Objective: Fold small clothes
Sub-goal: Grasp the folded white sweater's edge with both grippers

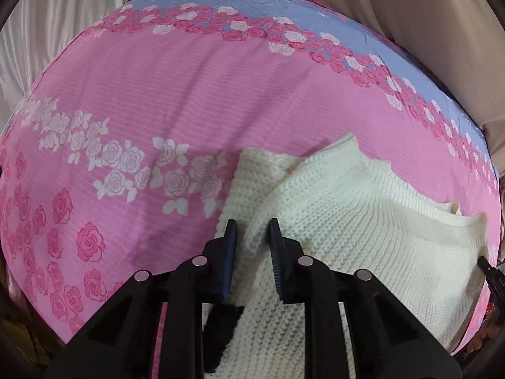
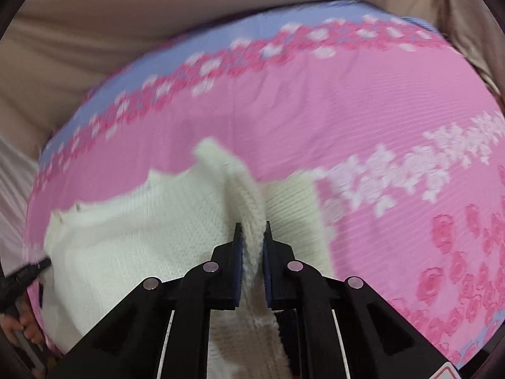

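Left wrist view is looking down on a cream knitted sweater that is lying on a pink bedsheet printed with white and deep pink roses and a pale blue band along its far edge. The sweater is sitting at the near right part of the sheet, its chunky knit showing plain ribs, with one flap folded over so that two layers are overlapping near the top. The left gripper is hovering over the sweater's left edge with its two blue-padded fingers standing apart — nothing is caught between them, though the knit is showing through the gap. A strip of black fabric is lying just under the gripper, beside the sweater's lower edge. In the right wrist view, which is blurring with motion, the right gripper is pinching a raised ridge of the same sweater, its fingers pressing close on the fold from both sides — the knit is bunching up between the pads. Beige fabric is hanging beyond the bed. No writing is readable anywhere.
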